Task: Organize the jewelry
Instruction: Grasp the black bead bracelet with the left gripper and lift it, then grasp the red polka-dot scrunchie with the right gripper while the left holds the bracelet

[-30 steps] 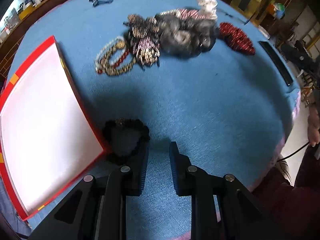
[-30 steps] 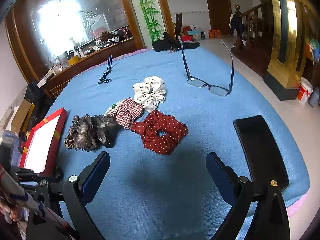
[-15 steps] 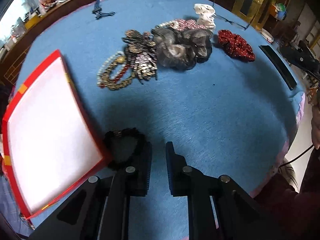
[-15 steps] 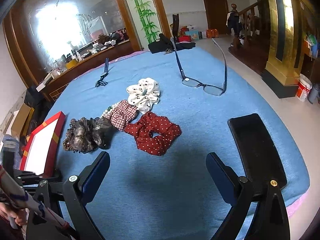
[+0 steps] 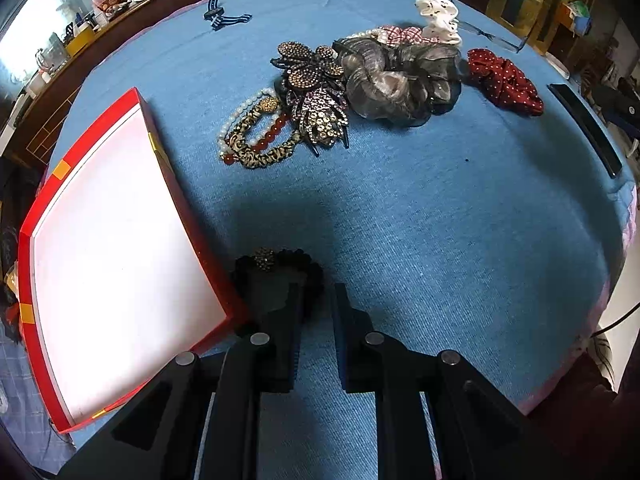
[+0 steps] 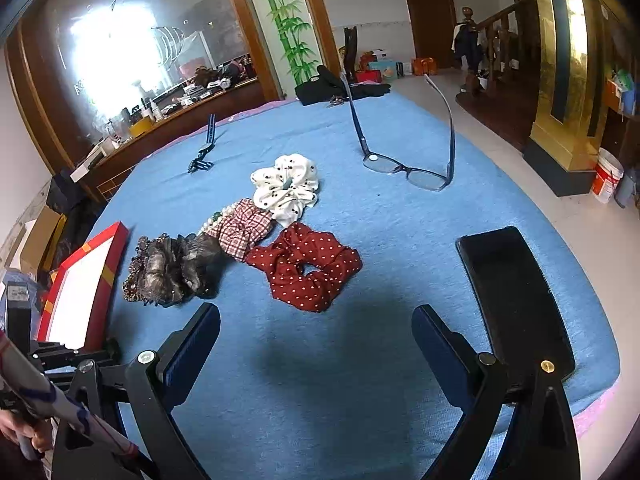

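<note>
My left gripper (image 5: 316, 292) has its jaws nearly together, closed on the edge of a black scrunchie with a gold bead (image 5: 276, 268) beside the corner of a red-rimmed tray with a white floor (image 5: 112, 232). Beaded bracelets (image 5: 256, 132), rhinestone hair clips (image 5: 316, 92) and a grey scrunchie (image 5: 396, 80) lie farther off on the blue cloth. My right gripper (image 6: 316, 320) is open and empty, above the cloth, just short of a red dotted scrunchie (image 6: 308, 268). A plaid scrunchie (image 6: 244, 228) and a white dotted scrunchie (image 6: 288, 188) lie behind it.
Glasses (image 6: 404, 168) stand upside down at the back right. A black phone (image 6: 516, 300) lies near the right edge of the table. A striped blue ribbon clip (image 5: 224, 16) lies at the far side. The table's edge runs close on the right.
The left gripper has closed further on the black scrunchie and drawn back, so the jewelry pile looks farther away. The right gripper has barely moved.
</note>
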### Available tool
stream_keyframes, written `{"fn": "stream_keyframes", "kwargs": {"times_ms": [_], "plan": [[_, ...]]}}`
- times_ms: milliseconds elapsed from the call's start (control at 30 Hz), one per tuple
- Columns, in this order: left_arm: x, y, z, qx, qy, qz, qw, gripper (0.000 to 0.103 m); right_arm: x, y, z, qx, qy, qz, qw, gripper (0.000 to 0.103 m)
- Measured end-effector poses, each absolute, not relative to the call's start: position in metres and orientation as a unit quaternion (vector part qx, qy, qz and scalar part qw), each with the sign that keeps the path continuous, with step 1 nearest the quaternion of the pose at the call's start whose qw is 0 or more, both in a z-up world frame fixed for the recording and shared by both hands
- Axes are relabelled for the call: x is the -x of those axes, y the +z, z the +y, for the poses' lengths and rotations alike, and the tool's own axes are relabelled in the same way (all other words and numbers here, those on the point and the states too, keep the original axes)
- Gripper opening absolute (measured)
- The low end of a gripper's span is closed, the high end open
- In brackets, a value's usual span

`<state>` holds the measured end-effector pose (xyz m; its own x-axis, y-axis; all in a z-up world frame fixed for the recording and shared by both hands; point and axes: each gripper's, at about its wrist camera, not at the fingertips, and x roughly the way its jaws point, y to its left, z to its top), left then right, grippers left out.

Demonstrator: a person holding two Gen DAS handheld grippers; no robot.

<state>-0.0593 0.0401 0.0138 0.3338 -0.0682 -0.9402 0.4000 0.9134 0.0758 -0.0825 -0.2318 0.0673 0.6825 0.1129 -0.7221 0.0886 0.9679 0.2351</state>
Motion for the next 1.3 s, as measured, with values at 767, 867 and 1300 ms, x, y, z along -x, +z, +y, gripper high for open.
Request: {"fn": "stream_keyframes", "kwargs": {"times_ms": [767, 867, 1300], "plan": [[0.052, 0.073, 0.017, 0.026, -0.269, 0.477, 0.836, 0.001, -0.006, 0.018, -0.221, -0.092, -0.011, 0.486, 0.869, 0.072], [0.054, 0.075, 0.022, 0.026, -0.265, 0.475, 0.839, 0.001, -0.011, 0.011, -0.217, -0.074, -0.014, 0.493, 0.867, 0.033], [0.052, 0.084, 0.055, 0.05, -0.243, 0.453, 0.856, 0.001, 0.042, 0.094, -0.183, -0.078, 0.063, 0.416, 0.904, 0.01]]}}
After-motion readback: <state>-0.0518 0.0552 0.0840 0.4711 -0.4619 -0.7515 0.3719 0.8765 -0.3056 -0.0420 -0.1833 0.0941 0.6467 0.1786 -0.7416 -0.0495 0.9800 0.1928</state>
